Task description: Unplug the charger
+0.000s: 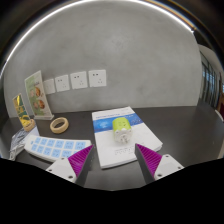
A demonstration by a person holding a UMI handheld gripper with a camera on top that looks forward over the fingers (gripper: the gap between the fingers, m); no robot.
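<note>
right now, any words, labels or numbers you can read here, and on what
None can be read.
Book: print on the cover, too small to read.
Card leaning on the wall: printed, too blurred to read.
Blue sheet: white marks, not legible.
Wall sockets: no visible markings.
Tape roll: no text seen.
The gripper has its fingers open, nothing between them.

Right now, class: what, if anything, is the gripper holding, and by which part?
Nothing is held. The fingers are open, with the charger lying on the book just ahead of them.
</note>
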